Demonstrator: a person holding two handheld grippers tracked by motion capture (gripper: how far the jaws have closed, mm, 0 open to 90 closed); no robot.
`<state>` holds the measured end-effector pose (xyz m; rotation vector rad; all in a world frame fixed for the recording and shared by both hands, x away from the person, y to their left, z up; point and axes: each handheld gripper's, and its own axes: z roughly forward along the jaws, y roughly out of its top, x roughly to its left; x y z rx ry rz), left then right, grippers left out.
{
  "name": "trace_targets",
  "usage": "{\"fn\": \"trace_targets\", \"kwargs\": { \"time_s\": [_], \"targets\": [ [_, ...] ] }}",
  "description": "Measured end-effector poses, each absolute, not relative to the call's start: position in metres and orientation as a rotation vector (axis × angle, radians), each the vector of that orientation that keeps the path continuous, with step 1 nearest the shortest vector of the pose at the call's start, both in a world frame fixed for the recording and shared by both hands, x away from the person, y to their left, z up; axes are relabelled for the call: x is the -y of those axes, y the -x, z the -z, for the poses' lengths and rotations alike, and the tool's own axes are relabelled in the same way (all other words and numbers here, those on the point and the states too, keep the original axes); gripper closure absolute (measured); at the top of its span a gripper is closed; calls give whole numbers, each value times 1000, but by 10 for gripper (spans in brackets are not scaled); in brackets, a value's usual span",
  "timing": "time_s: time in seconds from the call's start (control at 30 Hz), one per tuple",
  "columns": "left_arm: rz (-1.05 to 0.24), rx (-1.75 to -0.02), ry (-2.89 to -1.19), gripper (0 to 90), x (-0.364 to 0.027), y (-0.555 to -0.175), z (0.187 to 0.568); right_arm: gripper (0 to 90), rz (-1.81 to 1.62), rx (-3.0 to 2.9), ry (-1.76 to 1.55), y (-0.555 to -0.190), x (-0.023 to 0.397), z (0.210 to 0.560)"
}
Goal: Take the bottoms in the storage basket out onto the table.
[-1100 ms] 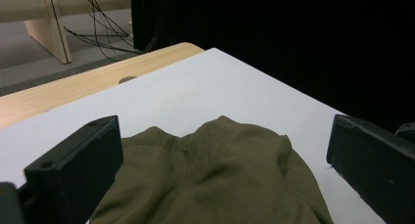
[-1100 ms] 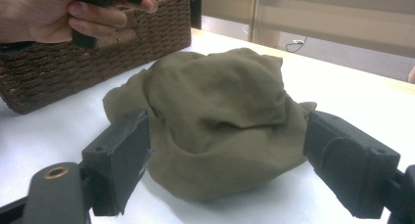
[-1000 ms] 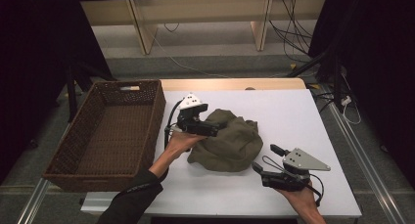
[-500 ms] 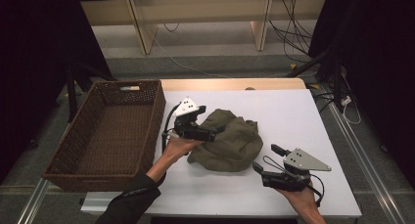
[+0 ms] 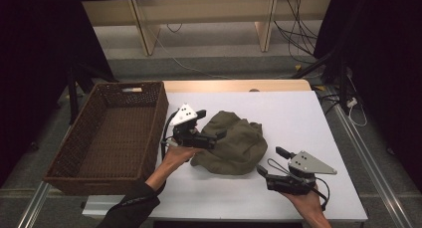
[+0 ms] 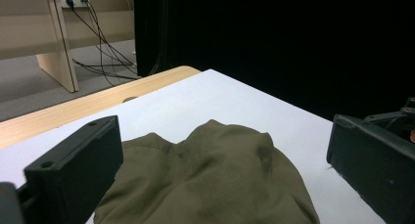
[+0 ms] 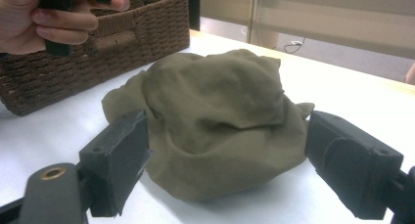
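Cloth, olive and crumpled in a heap, lies on the white bench just beside the wicker basket, which has nothing in it. The left gripper hangs over the heap's near-basket edge with its fingers wide apart and nothing between them. The right gripper rests near the other side, fingers spread too. Judging from this, no grasp is made yet; picking up and any move to the basket remain.

Both grippers open, low over the table.
Left gripper points right; right gripper points up-left, jaws spread wide.
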<state>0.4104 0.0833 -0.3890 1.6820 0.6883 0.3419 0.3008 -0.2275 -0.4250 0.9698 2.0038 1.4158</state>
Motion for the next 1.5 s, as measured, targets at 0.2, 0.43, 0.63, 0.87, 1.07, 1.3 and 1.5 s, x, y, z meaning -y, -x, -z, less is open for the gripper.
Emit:
{"fn": "trace_targets", "kwargs": {
  "time_s": [0.2, 0.43, 0.63, 0.87, 1.07, 1.3, 1.5],
  "targets": [
    [-346, -691, -1667, 0, -87, -404, 391, 176, -1417, -2003, -970, -301, 227, 425],
    [-354, -695, -1656, 0, -91, -399, 394, 176, -1418, -2002, -970, -301, 227, 425],
    [-329, -707, -1625, 0, -96, -395, 396, 176, -1416, -2002, -974, -300, 227, 426],
    [-338, -710, -1609, 0, -104, -390, 398, 175, -1427, -1995, -973, -300, 228, 426],
    [-357, -702, -1600, 0, -107, -385, 400, 174, -1430, -1996, -970, -300, 227, 425],
    [-372, -702, -1588, 0, -111, -379, 402, 174, -1443, -1991, -974, -300, 229, 425],
    [-380, -707, -1583, 0, -114, -375, 405, 173, -1445, -1990, -976, -300, 228, 425]
  ]
}}
